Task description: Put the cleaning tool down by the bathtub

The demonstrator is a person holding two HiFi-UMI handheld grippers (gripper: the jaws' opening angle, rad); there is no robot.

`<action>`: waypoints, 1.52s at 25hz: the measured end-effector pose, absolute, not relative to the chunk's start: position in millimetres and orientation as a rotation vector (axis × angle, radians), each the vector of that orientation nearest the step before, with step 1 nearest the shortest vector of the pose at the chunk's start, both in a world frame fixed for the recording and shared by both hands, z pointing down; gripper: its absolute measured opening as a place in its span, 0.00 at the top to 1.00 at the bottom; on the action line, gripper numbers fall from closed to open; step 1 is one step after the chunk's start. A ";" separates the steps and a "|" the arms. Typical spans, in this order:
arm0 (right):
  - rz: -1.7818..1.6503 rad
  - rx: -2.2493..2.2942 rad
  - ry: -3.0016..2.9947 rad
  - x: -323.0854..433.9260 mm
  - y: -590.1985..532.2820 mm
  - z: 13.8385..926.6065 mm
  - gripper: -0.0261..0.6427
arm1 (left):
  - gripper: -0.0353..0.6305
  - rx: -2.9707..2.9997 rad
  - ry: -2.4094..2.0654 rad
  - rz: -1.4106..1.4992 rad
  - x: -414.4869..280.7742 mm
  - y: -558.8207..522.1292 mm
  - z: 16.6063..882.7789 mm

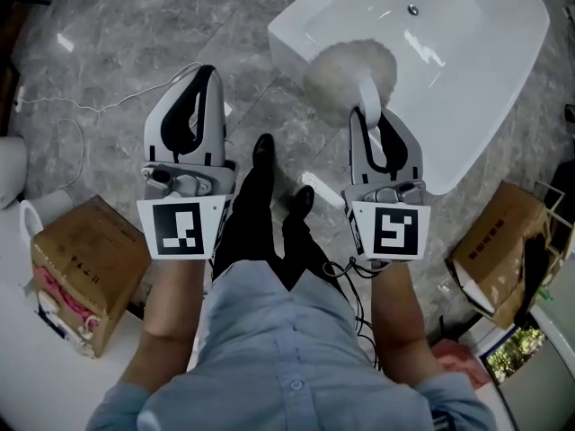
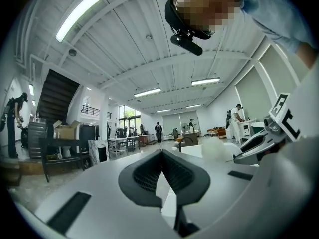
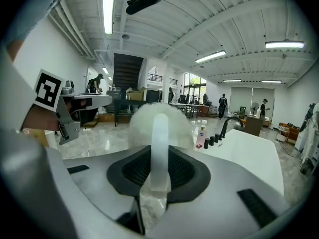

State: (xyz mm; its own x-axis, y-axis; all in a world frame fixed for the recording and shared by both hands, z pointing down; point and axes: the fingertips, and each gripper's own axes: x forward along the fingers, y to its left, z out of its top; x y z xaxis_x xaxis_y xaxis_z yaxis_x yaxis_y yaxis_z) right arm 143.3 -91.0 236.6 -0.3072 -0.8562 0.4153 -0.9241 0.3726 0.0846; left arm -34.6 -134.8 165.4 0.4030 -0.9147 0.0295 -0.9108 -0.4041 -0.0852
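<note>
At the far left a cardboard box [image 1: 85,268] stands on the marble floor [image 1: 108,52]. Next comes the left gripper [image 1: 208,74], pointing level. In its own view its jaws are pressed together at the tips with nothing between them, so it takes no part.

To the right of it, the right gripper [image 1: 364,115] is clenched on the pale handle of the cleaning tool [image 1: 350,70], a brush with a fluffy white head. The handle runs straight out along the jaws, so the long axis points away from the person, with the head in front.

In the head view the fluffy head overlaps the near corner of the white bathtub [image 1: 485,106]. The tub lies ahead and to the right of the tool. The free floor beside the tub lies to the left of the head and lower. I judge that the right hand, being the nearer one, needs to bring the tool down on that side before it lets go.
</note>
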 end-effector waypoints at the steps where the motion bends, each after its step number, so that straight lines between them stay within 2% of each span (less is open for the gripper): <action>1: 0.241 1.541 -2.242 141.6 -92.3 241.9 0.82 | 0.92 -2.590 1.685 -0.116 -36.3 -136.8 171.2; 38: 0.399 1.286 -2.207 92.8 -133.6 485.7 0.82 | 0.92 -2.796 1.687 -0.244 -38.5 -206.9 406.0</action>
State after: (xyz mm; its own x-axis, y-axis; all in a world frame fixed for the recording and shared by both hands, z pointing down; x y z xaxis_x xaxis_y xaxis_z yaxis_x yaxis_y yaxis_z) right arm 92.8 -133.6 485.7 -0.3917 -0.7035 0.5929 -0.8667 0.4985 0.0188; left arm -38.5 -206.9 406.0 0.4605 -0.8661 0.1947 -0.8857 -0.4627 0.0365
